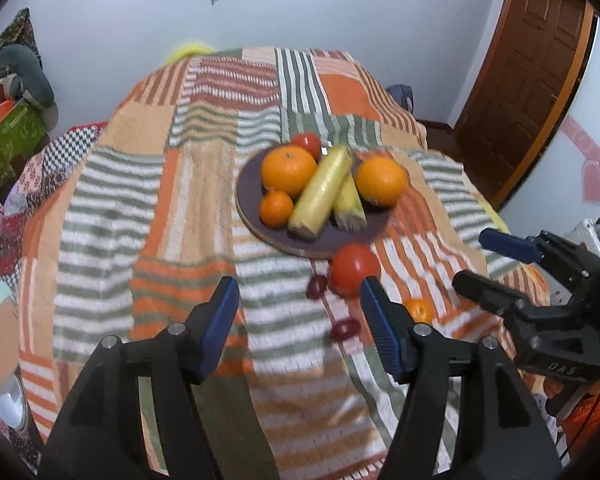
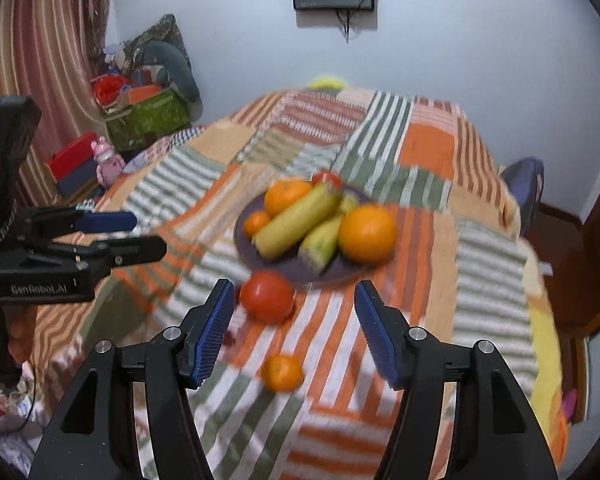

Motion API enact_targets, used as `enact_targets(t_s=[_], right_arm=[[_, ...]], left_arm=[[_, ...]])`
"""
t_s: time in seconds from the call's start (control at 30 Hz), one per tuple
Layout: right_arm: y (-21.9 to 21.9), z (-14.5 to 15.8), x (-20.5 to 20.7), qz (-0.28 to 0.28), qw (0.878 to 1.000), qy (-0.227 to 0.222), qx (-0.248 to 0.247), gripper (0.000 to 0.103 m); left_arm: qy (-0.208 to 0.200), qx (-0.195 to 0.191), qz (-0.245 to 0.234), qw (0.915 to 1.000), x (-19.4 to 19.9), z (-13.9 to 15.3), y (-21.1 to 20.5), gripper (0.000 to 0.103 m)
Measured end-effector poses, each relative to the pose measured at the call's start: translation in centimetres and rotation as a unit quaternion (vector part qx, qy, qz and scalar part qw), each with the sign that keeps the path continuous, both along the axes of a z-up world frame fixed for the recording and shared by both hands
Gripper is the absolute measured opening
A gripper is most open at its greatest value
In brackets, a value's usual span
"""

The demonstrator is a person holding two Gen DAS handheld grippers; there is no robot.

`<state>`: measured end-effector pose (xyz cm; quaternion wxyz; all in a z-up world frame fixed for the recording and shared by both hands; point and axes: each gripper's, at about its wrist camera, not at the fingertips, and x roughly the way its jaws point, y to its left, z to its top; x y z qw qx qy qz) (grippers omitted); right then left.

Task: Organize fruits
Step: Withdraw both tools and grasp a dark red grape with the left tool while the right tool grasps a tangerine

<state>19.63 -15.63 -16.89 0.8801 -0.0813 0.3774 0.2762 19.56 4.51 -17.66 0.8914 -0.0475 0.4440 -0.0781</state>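
A round, dark, flat plate is sitting on the tabletop's woven patchwork cloth, which is striped orange, green and white. It is carrying two large oranges, a small mandarin, two film-wrapped corn cobs and a tomato. A smooth red tomato and a small mandarin are lying off the plate. The left claw and right claw, both with ribbed blue pads, are hovering partly open, gripping nothing.
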Motion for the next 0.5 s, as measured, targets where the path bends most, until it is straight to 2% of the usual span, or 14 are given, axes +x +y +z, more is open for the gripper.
enact_targets(t_s=[0.27, 0.4, 0.5], right_arm=[[-0.6, -4.8, -0.5, -0.002, 0.998, 0.063, -0.013, 0.059], [-0.6, -5.8, -0.5, 0.003, 0.997, 0.079, -0.011, 0.059], [-0.5, -6.2, -0.5, 0.005, 0.997, 0.082, -0.010, 0.056]], left_arm=[[0.050, -0.009, -0.020, 0.9985, -0.4, -4.1, -1.9, 0.063], [0.062, -0.004, -0.034, 0.9975, 0.1, -5.7, -3.1, 0.063], [0.071, -0.007, -0.042, 0.9966, 0.5, -6.6, -3.7, 0.055]])
